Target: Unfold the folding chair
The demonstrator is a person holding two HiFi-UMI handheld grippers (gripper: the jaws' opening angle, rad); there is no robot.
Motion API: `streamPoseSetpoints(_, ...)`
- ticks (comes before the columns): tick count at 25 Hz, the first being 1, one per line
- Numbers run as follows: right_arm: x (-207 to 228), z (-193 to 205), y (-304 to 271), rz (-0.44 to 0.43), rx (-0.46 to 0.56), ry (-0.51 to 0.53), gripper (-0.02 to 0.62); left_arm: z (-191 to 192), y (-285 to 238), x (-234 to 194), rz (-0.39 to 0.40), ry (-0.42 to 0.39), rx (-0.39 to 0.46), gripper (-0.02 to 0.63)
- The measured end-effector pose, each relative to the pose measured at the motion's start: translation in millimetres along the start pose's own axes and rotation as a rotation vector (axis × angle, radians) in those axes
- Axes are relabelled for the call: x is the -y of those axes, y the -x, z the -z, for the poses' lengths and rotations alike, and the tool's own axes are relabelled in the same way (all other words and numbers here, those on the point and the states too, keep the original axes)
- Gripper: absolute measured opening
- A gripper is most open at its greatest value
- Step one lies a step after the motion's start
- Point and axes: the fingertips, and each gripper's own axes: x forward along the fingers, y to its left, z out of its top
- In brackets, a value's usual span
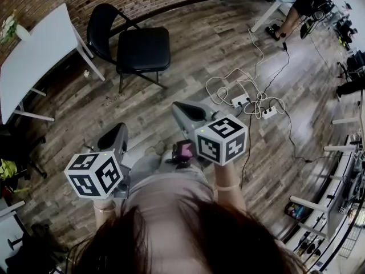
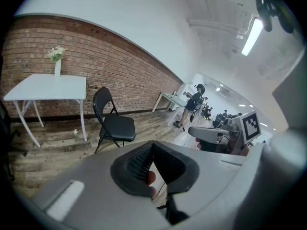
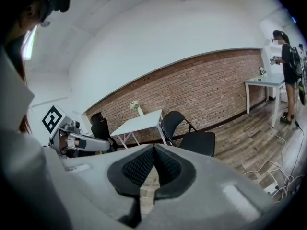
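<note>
The black folding chair [image 1: 142, 49] stands unfolded on the wooden floor, seat down, next to a white table; it also shows in the left gripper view [image 2: 117, 126] and the right gripper view [image 3: 194, 138]. My left gripper [image 1: 120, 130] is held in front of my body, well short of the chair, jaws shut with nothing between them [image 2: 152, 147]. My right gripper [image 1: 178, 108] is a little further forward and higher, also shut and empty [image 3: 154, 150]. Neither gripper touches the chair.
A white table [image 1: 34, 56] with a vase of flowers [image 1: 10, 27] stands by the brick wall at the left. Power strips and white cables [image 1: 251, 101] lie on the floor to the right. A person [image 1: 308, 4] is at a desk far right.
</note>
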Motion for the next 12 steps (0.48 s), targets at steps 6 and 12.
streamPoseSetpoints(6,1,2,-4,-0.013,-0.019,0.008,-0.008,3,-6,0,0.029,0.023,-0.019,-0.003)
streamPoseSetpoints(12,5,3,-7,-0.015,-0.025,0.009,-0.008,6,-11,-2,0.013,0.022,-0.015,-0.003)
